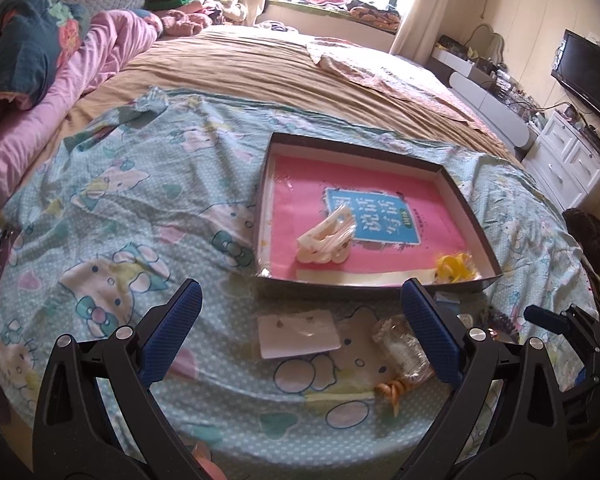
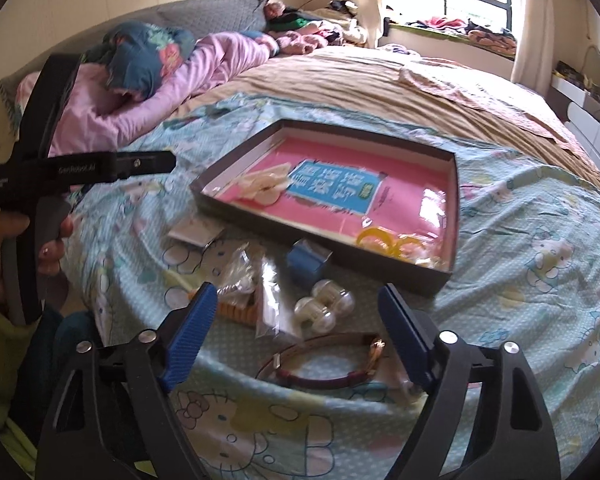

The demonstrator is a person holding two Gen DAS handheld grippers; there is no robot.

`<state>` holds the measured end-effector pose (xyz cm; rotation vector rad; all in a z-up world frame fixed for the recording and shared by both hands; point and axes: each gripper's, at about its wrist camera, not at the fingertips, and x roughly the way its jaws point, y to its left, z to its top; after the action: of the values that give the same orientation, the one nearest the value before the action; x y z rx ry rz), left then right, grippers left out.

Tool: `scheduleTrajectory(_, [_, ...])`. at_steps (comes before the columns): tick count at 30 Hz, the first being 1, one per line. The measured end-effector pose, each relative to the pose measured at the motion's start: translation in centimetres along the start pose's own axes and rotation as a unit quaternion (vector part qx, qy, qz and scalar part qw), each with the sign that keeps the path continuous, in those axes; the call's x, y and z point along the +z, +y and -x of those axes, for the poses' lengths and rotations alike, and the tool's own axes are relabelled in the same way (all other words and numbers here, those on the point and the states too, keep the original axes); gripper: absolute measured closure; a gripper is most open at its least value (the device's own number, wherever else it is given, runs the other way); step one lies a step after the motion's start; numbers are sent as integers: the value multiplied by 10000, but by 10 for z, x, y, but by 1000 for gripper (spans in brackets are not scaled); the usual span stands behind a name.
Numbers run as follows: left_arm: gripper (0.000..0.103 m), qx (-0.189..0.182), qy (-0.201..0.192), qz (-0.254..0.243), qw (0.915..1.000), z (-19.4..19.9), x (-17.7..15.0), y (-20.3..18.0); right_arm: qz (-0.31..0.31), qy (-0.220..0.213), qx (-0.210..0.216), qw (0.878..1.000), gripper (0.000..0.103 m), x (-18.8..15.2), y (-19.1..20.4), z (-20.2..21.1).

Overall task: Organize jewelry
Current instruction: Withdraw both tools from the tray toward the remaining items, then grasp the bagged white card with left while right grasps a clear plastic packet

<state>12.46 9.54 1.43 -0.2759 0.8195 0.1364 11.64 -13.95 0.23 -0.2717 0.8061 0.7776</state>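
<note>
A shallow dark box point(image 1: 476, 216) point(image 2: 456, 208) with a pink book inside lies on the Hello Kitty sheet. In it are a cream hair clip point(image 1: 327, 238) point(image 2: 265, 187) and yellow rings point(image 1: 454, 266) point(image 2: 376, 240). In front of it lie a white earring card point(image 1: 298, 333), a clear packet point(image 1: 404, 346) point(image 2: 240, 276), an orange coil point(image 1: 392, 392), a blue cube point(image 2: 308, 262), pearl balls point(image 2: 326, 302) and a brown strap watch point(image 2: 324, 360). My left gripper point(image 1: 300, 324) is open above the card. My right gripper point(image 2: 296, 324) is open above the watch.
The sheet point(image 1: 140, 208) covers a brown bed with pink bedding point(image 1: 28, 120) at the left. White drawers point(image 1: 568, 160) and a TV point(image 1: 588, 76) stand at the right. The left gripper's body point(image 2: 60, 168) and hand show in the right wrist view.
</note>
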Motion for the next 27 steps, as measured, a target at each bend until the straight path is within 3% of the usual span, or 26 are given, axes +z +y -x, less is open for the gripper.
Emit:
scheduleTrajectory(20, [10,273,555,-54,9981,-26,-28,9,623,409,-160,9971,82,-14,24,-50])
scheduleTrajectory(27, [10,291,740,-47,9968,-42,-34,11,439,214,48,9988,85,-14,16,-40])
